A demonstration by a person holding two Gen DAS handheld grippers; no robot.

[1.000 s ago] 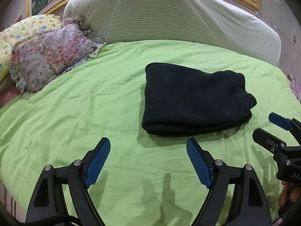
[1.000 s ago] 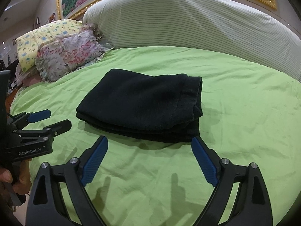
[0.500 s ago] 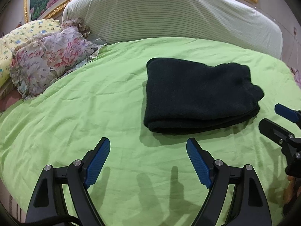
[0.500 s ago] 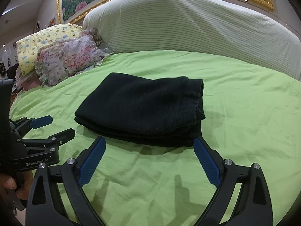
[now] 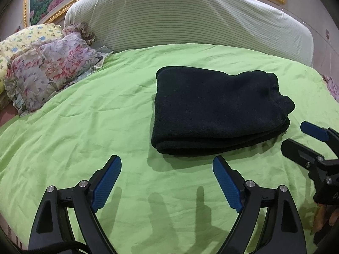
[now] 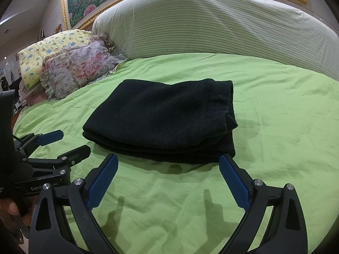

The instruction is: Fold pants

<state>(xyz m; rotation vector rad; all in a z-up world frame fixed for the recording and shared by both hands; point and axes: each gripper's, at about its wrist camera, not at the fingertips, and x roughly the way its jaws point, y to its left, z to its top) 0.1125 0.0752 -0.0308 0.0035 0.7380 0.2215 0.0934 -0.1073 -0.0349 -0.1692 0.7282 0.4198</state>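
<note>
On the left, our left hand-held gripper (image 5: 167,168) hovers over the green bed sheet (image 5: 84,131), fingers spread apart and holding nothing. Centre stage, the black pants (image 5: 216,110) lie on the bed in a compact, layered rectangle, just beyond our fingertips and touching neither tool. Over on the right, our right hand-held gripper (image 6: 168,167) is likewise wide apart and empty. We judge the folding essentially done; at most a little squaring of the edges is left.
</note>
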